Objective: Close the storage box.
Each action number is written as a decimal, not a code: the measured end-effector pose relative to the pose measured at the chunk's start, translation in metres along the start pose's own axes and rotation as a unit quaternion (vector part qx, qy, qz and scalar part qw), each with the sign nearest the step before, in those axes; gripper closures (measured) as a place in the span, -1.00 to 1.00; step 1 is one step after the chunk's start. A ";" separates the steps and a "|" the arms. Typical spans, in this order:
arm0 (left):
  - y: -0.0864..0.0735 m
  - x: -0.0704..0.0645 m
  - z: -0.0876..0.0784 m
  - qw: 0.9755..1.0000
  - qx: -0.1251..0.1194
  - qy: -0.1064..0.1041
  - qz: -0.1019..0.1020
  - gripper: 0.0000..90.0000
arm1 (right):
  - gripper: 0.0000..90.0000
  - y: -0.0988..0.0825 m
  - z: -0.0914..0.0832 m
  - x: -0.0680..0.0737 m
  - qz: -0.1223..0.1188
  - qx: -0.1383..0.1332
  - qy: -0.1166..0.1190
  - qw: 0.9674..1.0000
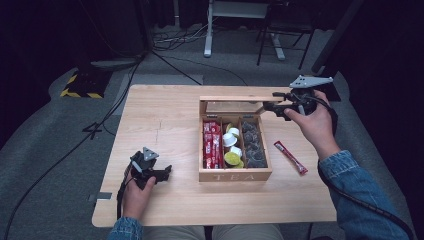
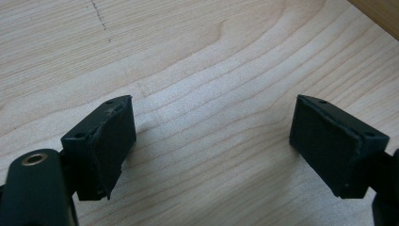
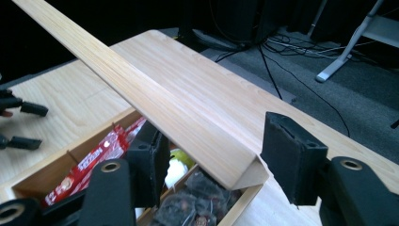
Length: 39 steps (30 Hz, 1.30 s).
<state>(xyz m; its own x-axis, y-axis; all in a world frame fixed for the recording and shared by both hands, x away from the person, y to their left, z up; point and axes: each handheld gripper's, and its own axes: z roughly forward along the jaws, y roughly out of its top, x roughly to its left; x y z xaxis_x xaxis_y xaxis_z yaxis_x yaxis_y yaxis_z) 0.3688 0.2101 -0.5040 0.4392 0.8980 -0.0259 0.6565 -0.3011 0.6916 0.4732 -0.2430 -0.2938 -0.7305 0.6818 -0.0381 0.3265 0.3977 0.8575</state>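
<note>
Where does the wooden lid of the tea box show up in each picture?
High view: lid at the box's far edge, centre right.
Left gripper view: not in it.
Right gripper view: lid slants across the middle, between the tool's jaws.
Shared landmark: red packets.

Left claw [image 1: 161,174] low, jaws spread, right claw [image 1: 268,106] raised, jaws parted

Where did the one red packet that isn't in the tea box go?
In the high view the loose red packet lies flat on the table, just right of the tea box, below the right gripper at the lid.
</note>
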 end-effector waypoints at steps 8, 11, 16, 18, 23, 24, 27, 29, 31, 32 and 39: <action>0.000 0.000 0.000 1.000 0.001 0.000 0.001 -0.66 | -0.06 -0.009 -0.006 0.008 -0.010 0.017 0.005 1.000; 0.000 0.000 0.000 1.000 0.000 0.000 0.000 -0.66 | -0.06 -0.013 -0.008 0.012 -0.012 0.024 0.007 1.000; 0.000 0.000 0.000 1.000 0.000 0.000 0.000 -0.66 | -0.08 -0.020 -0.010 0.019 -0.022 0.035 0.009 0.999; 0.000 0.000 0.000 1.000 0.000 0.000 -0.001 -0.66 | -0.09 -0.023 -0.011 0.021 -0.027 0.041 0.008 0.999; 0.000 0.000 0.000 1.000 -0.001 0.000 -0.001 -0.66 | -0.13 -0.028 -0.013 0.028 -0.041 0.047 0.006 0.998; 0.000 0.000 0.000 1.000 -0.001 0.000 -0.001 -0.66 | -0.14 -0.029 -0.014 0.029 -0.043 0.047 0.006 0.998; 0.000 0.000 0.000 1.000 -0.002 0.001 -0.001 -0.66 | -0.19 -0.035 -0.015 0.033 -0.050 0.048 0.004 0.998; 0.000 0.000 0.000 1.000 -0.003 0.002 -0.001 -0.66 | -0.21 -0.039 -0.015 0.037 -0.054 0.054 0.003 0.997; 0.000 0.000 0.000 1.000 -0.003 0.002 0.000 -0.66 | -0.22 -0.044 -0.016 0.040 -0.058 0.060 0.003 0.996; 0.000 0.000 0.000 1.000 -0.002 0.002 0.000 -0.66 | -0.23 -0.046 -0.016 0.041 -0.060 0.063 0.003 0.996; 0.000 -0.001 0.000 1.000 -0.003 0.003 -0.001 -0.66 | -0.32 -0.066 -0.013 0.050 -0.069 0.077 0.006 0.995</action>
<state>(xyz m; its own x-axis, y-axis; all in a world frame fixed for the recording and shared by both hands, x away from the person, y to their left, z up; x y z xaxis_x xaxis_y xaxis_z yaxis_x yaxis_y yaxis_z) 0.3685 0.2095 -0.5044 0.4349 0.9002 -0.0229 0.6535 -0.2980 0.6958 0.4077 -0.2432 -0.3452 -0.7812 0.6078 -0.1425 0.3106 0.5764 0.7558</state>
